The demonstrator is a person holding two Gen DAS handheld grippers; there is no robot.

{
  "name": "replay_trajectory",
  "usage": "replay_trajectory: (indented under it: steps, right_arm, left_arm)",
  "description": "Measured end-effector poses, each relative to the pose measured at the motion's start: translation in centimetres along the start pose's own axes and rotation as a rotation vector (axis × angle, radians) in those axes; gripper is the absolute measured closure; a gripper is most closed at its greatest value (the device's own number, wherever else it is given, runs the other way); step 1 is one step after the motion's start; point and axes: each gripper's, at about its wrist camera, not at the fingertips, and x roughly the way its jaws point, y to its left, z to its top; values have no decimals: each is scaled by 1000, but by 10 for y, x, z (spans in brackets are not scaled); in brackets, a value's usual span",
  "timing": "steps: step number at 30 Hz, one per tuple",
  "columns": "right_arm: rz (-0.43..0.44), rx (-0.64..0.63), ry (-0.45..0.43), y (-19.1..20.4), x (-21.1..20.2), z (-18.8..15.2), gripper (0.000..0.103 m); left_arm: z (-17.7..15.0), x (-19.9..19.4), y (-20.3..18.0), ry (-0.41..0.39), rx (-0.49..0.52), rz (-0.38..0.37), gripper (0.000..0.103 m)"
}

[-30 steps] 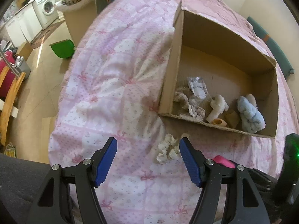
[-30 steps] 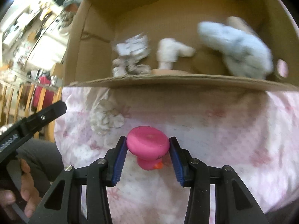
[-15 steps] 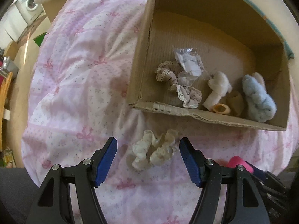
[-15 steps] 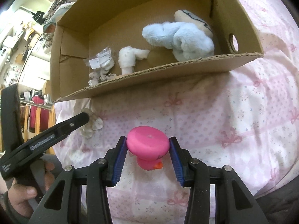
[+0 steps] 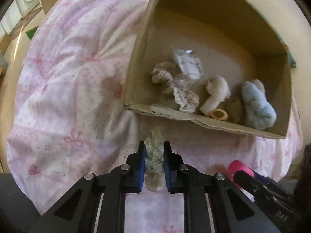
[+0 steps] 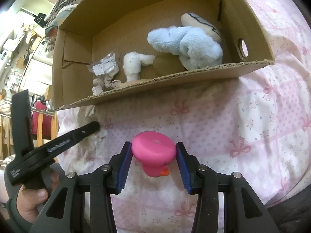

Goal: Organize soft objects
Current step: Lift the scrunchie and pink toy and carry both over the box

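Note:
My left gripper (image 5: 154, 150) is shut on a cream scrunchie (image 5: 155, 155) on the pink quilt, just in front of the cardboard box (image 5: 194, 119). My right gripper (image 6: 153, 151) is shut on a pink rubber duck (image 6: 153, 151) and holds it above the quilt in front of the box (image 6: 175, 79). The duck also shows at the lower right of the left wrist view (image 5: 240, 168). The left gripper shows at the left of the right wrist view (image 6: 91, 128). The box holds a light blue plush (image 6: 186, 46), a white soft toy (image 6: 133, 64), scrunchies (image 5: 175, 89) and a clear packet (image 5: 187, 63).
The pink patterned quilt (image 5: 68, 77) covers a bed. Its left edge drops to the floor, with a washing machine (image 5: 27, 0) far off. A red item and wooden chairs (image 6: 41, 116) stand at the left in the right wrist view. A hole (image 6: 243, 47) pierces the box's right wall.
My left gripper moved forward and closed on the cream scrunchie, which lay loose between its open fingers before. My right gripper kept its hold on the duck and shifted slightly.

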Motion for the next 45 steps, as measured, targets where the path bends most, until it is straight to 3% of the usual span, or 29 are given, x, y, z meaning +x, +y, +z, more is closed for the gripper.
replay_trajectory:
  steps: [6,11,17,25,37,42,45]
  right_arm:
    - [5,-11,-11,0,-5,0,55]
    - [-7,-20,-11,1,-6,-1,55]
    - [-29,-38,-15,3,-4,-3,55]
    - [-46,-56,-23,5,-3,-5,55]
    - [-45,-63,-26,5,-4,-5,55]
    - [-12,-65,-47,9,-19,-5,55]
    - [14,-81,-81,15,-40,-5,55]
  left_arm:
    - [-15,-14,13,8,-19,-5,88]
    - [-22,-27,18,-20,-6,32,88]
    - [-32,-27,21,7,-24,99,88]
    - [-40,-35,25,-17,-4,132,88]
    - [-34,-34,19,-19,-21,143,88]
    - [-39,-56,17,-15,-49,71,88]
    - [-37,-81,12,-62,-32,54,88]
